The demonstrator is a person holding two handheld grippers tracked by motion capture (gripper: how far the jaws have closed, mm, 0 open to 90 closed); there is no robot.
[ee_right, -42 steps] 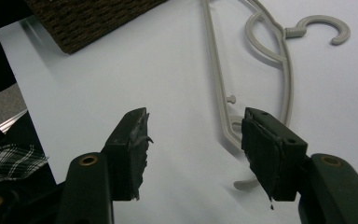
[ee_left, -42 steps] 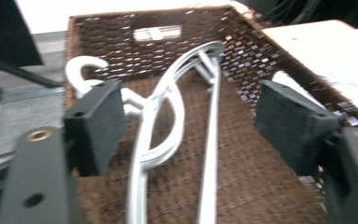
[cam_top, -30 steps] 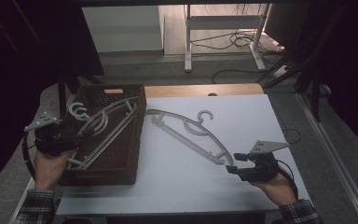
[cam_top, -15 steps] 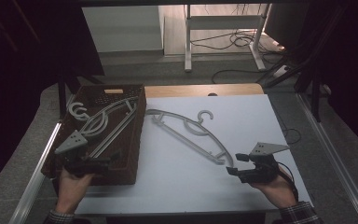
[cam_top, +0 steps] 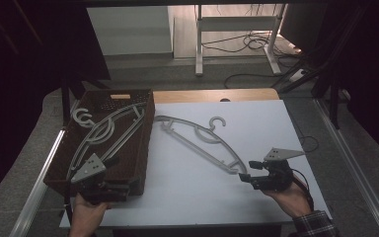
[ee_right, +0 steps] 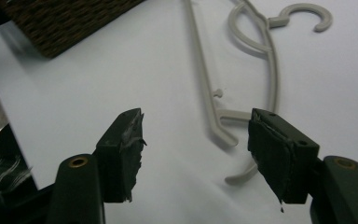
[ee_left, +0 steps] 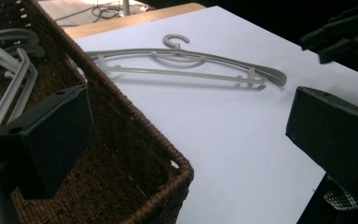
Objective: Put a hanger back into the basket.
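Judging by how things lie, the work of gathering hangers into the wicker basket point(cam_top: 143, 148) looks partly done: a couple of grey hangers point(cam_top: 103, 133) already rest inside the basket at the left of the white table point(cam_top: 187, 197), stacked over one another with their hooks toward the far end. One loose hanger point(cam_top: 197, 140) lies flat on the table just right of the basket, its far-left tip near the basket's wall, its hook pointing far and its right end reaching toward the near right.

At that near-right end sits the right gripper point(cam_top: 244, 172). Its jaws stand apart, and they have just been shifting their gap a little; in the right gripper view the hanger's tip point(ee_right: 228, 137) lies between the pads point(ee_right: 279, 149) without either one pressing on it, so nothing is gripped.

The left gripper point(cam_top: 123, 185) hovers at the basket's near edge, jaws spread wide and empty, straddling the basket's near-right corner point(ee_left: 177, 168).

What remains, I judge, is closing on the loose hanger, lifting it and laying it in the basket with the others.
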